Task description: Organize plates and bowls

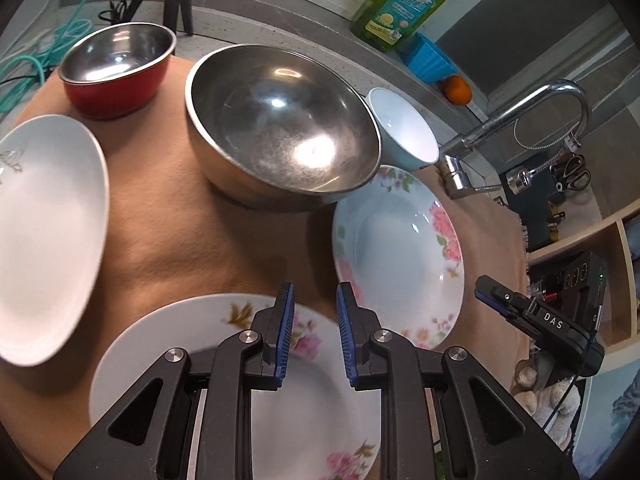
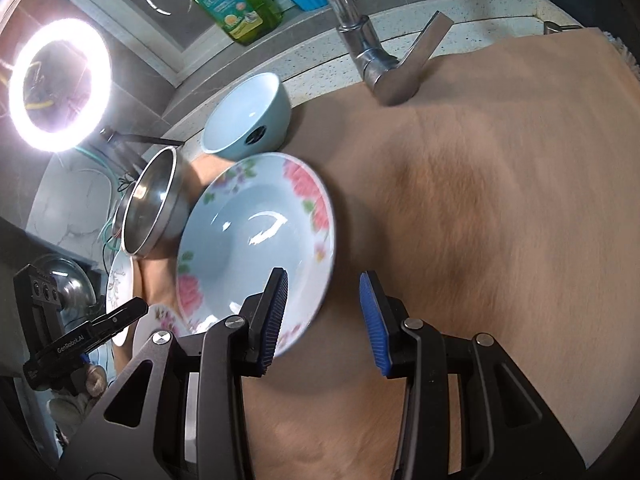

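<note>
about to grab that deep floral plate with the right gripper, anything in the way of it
Nothing visible stands between them. The right gripper hangs with open, empty jaws just over the near rim of the deep pale blue floral plate. The large steel bowl sits close against the plate's far left edge, and the light blue ceramic bowl lies behind it.
</note>
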Demonstrator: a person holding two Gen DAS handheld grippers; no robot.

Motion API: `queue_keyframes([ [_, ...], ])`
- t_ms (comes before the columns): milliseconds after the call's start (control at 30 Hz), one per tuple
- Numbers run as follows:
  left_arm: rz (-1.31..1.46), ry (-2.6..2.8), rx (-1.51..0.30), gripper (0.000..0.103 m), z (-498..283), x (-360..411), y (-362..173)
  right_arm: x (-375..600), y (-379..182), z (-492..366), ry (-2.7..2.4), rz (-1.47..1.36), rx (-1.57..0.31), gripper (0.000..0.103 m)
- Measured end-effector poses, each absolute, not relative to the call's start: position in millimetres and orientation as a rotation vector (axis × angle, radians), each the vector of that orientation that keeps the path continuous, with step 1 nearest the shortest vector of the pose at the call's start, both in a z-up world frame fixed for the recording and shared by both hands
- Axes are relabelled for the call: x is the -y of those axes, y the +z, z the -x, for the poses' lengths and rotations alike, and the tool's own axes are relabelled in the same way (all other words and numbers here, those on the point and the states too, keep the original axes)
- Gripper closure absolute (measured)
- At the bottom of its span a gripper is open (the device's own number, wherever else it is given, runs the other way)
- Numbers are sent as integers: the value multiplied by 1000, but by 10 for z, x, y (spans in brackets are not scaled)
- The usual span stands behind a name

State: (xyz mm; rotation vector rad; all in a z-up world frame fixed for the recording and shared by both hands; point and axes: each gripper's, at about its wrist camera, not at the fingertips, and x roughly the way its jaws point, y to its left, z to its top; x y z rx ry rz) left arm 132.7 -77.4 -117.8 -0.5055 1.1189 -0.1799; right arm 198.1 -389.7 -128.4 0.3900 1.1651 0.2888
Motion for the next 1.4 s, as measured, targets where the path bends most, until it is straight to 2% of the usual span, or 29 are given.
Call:
queue_keyframes([
  [467,542,-111,-1140,83,-1534,890,-1278,3930,-1510,-2448,376,-383,-1243,64],
  [633,527,-114,-1139,83,-1604,953,-1279,3905,-1562,-2533,405,-380,-1258,75],
  [867,521,-132,-1160,83,-1676,1027,-1342,3869,-1591,-2592,439,-390,-1263,85],
  [933,522,-138,-1163,88,-1684,1042,-1355,3846,-1588,-2594,447,-384,-1264,88],
  [1100,493,-140,-1161,89,-1697,1074,-1344,3813,-1593,-2597,460,-386,-1268,94],
  [1400,460,-151,-1157,89,-1695,1117,-1323,3806,-1554,-2544,439,-362,-1257,94],
])
